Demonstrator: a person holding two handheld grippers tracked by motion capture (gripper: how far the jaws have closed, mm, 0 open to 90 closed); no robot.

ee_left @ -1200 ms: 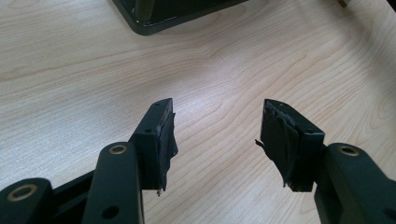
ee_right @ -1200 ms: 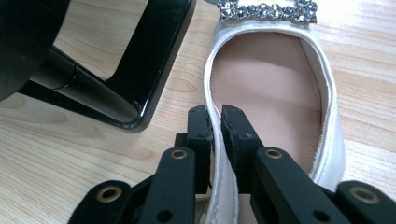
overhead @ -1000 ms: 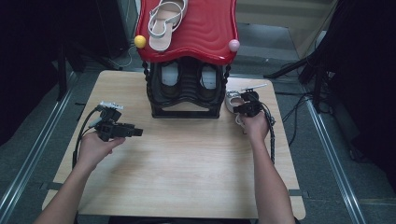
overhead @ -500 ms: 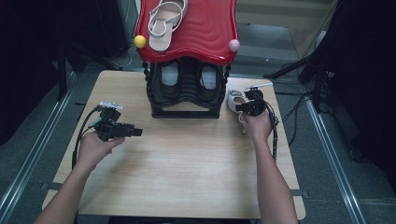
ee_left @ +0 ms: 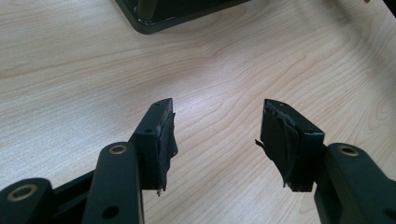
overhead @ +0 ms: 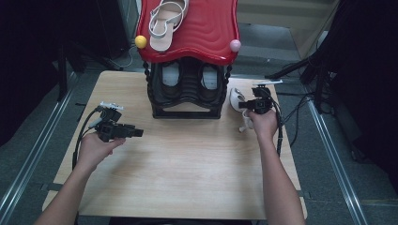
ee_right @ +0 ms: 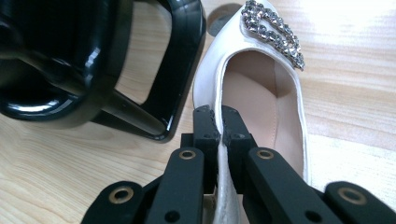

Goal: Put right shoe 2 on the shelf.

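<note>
White satin is what the right tongs are clamped on: the side wall of a cream-white pump with a rhinestone buckle on its toe. In the right gripper view the two black jaws are pinched together with the shoe's thin edge sandwiched between them, lower middle of the frame. The pump sits right of centre in the high view, just beside the glossy black shoe rack with a wavy red top shelf, with its toe pointing toward the rack's leg.

The left tongs are spread apart with nothing between them, hovering over bare light-wood desk at the left of the high view.

A strappy beige sandal already lies on the red shelf at the top of the frame, so I'd guess this is the pick-up step for shelving the pump. Next move probably needs a clean lift clear of the rack's frame, and the grip is only on a thin floppy edge, so the shoe could swing or slip.
</note>
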